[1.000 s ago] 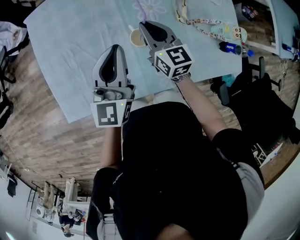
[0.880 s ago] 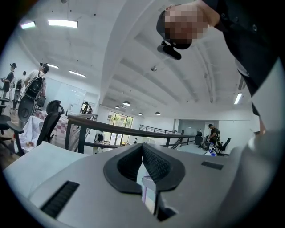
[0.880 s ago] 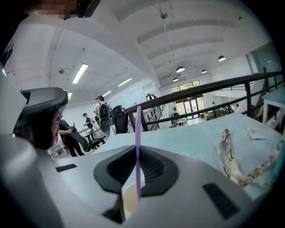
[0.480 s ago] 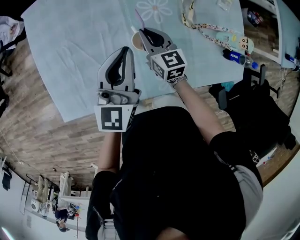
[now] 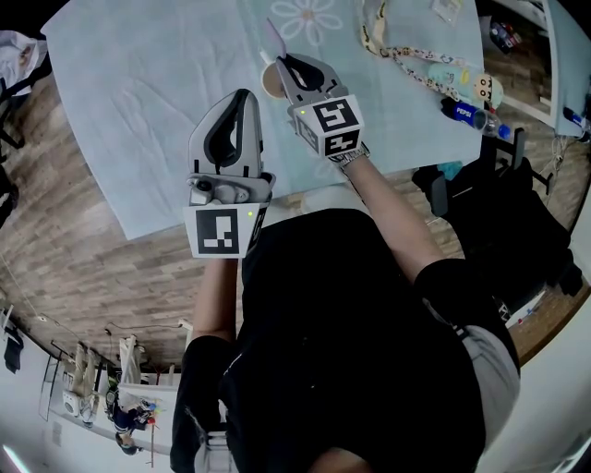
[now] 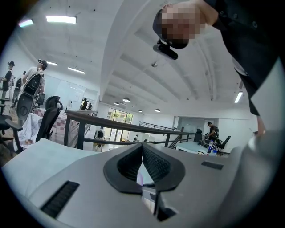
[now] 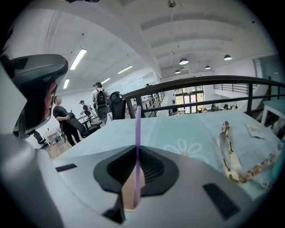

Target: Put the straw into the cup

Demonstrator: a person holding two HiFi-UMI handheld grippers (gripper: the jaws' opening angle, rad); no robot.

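Note:
A thin purple straw (image 5: 274, 38) stands upright, pinched between the pads of my right gripper (image 5: 280, 61). A small cup (image 5: 269, 85) with a tan inside sits on the light blue cloth directly under those jaws. In the right gripper view the straw (image 7: 137, 129) runs down through the right gripper (image 7: 137, 153), and its lower end shows against the cup's inside (image 7: 129, 196). My left gripper (image 5: 243, 94) hovers just left of the cup, nearer to me, with its jaws together and nothing between them (image 6: 142, 149).
The table (image 5: 138, 102) is covered with the blue cloth, printed with a flower (image 5: 309, 18). A patterned lanyard (image 5: 406, 51) and a blue bottle (image 5: 466, 111) lie at the right. A dark office chair (image 5: 503, 185) stands beyond the table's right edge.
My right gripper has come down over the cup with the straw, which now stands up above the jaws. The left gripper has sunk a little beside it.

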